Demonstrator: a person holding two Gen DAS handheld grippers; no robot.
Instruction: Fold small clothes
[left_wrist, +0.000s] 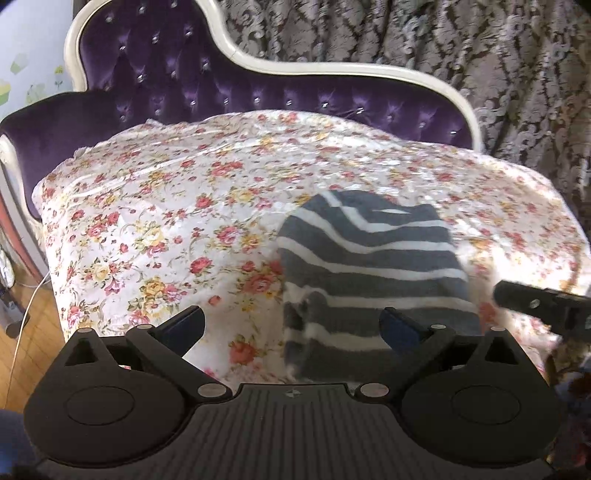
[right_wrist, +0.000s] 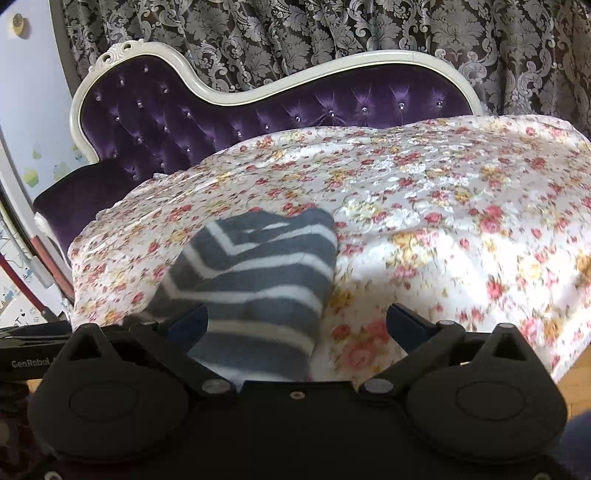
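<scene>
A small grey garment with white stripes (left_wrist: 373, 273) lies folded on the floral cover (left_wrist: 166, 221). My left gripper (left_wrist: 293, 326) is open, hovering at the garment's near edge, its right finger over the cloth and its left finger over the cover. In the right wrist view the garment (right_wrist: 255, 280) lies left of centre. My right gripper (right_wrist: 297, 323) is open, its left finger over the garment's near edge, its right finger over the floral cover (right_wrist: 443, 221). Neither gripper holds anything.
A purple tufted sofa back with a white frame (left_wrist: 229, 96) rises behind the cover. Patterned grey curtains (right_wrist: 332, 37) hang behind. Wooden floor (left_wrist: 22, 350) shows at the left. The right gripper's body (left_wrist: 543, 302) enters the left view at the right edge.
</scene>
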